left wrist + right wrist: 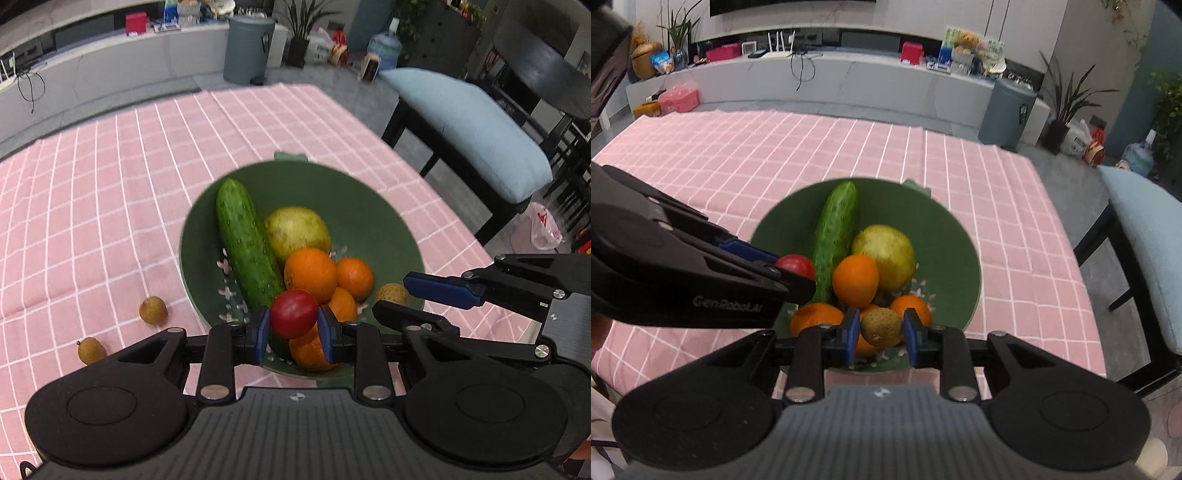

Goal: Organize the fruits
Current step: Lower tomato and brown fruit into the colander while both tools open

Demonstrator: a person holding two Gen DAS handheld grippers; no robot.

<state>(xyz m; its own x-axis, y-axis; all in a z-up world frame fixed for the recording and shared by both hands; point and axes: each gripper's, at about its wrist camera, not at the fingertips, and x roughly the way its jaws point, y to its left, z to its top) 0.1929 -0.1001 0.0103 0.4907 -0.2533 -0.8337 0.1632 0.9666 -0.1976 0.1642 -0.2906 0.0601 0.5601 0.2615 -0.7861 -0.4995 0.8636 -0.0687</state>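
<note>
My left gripper [293, 325] is shut on a small red tomato [293, 314], held above the near side of a green bowl [369, 206]. My right gripper [881, 332] is shut on a small brown longan [881, 327] over the bowl's [942, 229] near rim. In the bowl lie a cucumber [247, 243], a yellow-green pear [297, 229] and several oranges [310, 273]. The right gripper's fingers [439, 290] show at the right of the left wrist view, with the longan [392, 294] between them. The left gripper [768, 266] with its tomato [796, 265] shows at the left of the right wrist view.
Two more longans [153, 311] [91, 350] lie on the pink checked tablecloth [110, 184] left of the bowl. A dark bench with a pale blue cushion [469, 129] stands right of the table. A grey bin [248, 50] stands on the floor beyond.
</note>
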